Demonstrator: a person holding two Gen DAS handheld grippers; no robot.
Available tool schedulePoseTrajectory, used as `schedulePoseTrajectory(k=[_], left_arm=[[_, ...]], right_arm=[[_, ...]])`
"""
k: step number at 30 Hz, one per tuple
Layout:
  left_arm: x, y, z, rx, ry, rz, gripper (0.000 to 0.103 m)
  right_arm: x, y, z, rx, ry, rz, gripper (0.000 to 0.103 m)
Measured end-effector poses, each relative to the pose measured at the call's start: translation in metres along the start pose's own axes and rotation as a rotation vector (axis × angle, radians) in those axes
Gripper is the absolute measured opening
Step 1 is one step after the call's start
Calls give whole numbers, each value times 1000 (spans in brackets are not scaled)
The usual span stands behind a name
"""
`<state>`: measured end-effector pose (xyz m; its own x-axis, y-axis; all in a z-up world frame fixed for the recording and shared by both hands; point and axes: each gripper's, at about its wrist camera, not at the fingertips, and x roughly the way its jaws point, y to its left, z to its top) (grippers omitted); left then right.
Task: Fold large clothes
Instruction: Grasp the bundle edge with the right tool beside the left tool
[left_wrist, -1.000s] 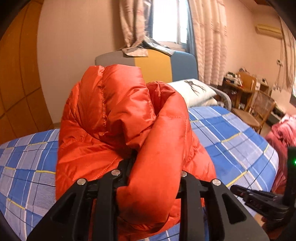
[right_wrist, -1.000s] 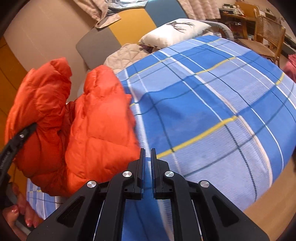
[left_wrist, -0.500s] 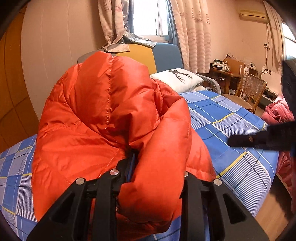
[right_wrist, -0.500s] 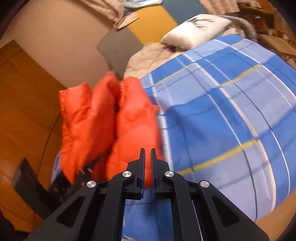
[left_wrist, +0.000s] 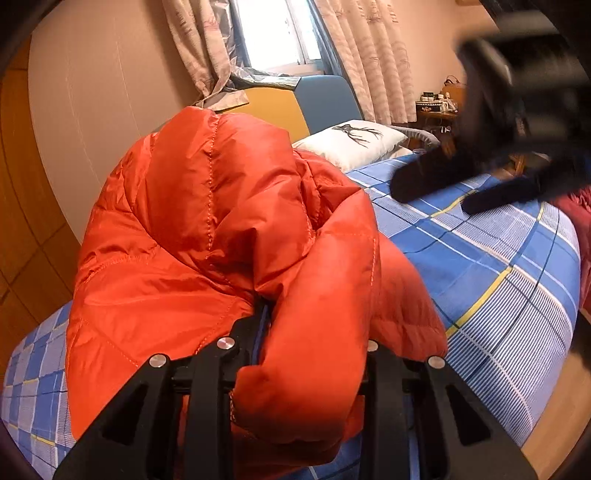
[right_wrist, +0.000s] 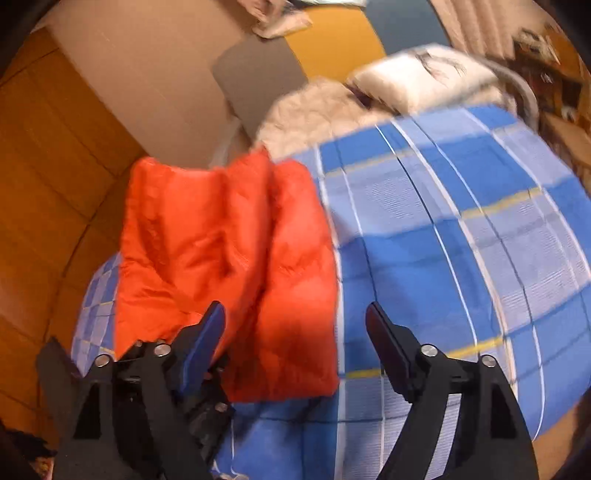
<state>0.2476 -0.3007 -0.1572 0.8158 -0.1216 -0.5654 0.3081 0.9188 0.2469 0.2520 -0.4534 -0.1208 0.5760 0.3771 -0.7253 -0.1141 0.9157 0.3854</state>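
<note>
From the left wrist: one orange down jacket (left_wrist: 221, 251) heaped on the blue plaid bed (left_wrist: 498, 280), a thick fold pinched in the left gripper (left_wrist: 310, 354). One white pillow (left_wrist: 351, 140) lies beyond the jacket.

From the right wrist: the right gripper (right_wrist: 295, 325) hangs above the jacket's near edge, jaws opening wide, gripping nothing.

Checked bed (left_wrist: 498, 258) — orange jacket (left_wrist: 207, 229), pillow (left_wrist: 351, 140)

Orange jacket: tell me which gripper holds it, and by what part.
The left gripper clamps a puffy fold of the orange jacket. The right gripper is opening, holding nothing.
</note>
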Motion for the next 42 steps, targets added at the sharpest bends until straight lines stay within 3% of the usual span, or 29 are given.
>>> schedulePoseTrajectory(k=[7, 9, 10, 13, 22, 26, 28, 33, 38, 42], left_arm=[[3, -5, 1, 45, 12, -1, 27], [3, -5, 0, 48, 12, -1, 27], [4, -5, 1, 52, 13, 2, 28], [5, -6, 0, 64, 9, 7, 28], [3, -9, -9, 102, -14, -4, 29], [3, -9, -12, 119, -10, -12, 30], [1, -8, -14, 135, -10, -20, 34], [-9, -3, -15, 170, 22, -49, 39], [-26, 13, -15, 165, 57, -122, 40], [-42, 23, -15, 151, 66, -179, 41]], right_arm=[[0, -6, -3, 30, 8, -92, 77], [6, -10, -9, 41, 25, -126, 67], [9, -15, -12, 68, 38, -119, 62], [11, -21, -15, 117, 23, -40, 62], [30, 4, -4, 16, 72, 69, 60], [49, -1, -4, 72, 121, 132, 18], [52, -1, -7, 74, 128, 103, 13], [58, 5, -16, 35, 133, 48, 11], [65, 4, -21, 53, 144, 77, 11], [72, 11, -24, 30, 145, 11, 11]])
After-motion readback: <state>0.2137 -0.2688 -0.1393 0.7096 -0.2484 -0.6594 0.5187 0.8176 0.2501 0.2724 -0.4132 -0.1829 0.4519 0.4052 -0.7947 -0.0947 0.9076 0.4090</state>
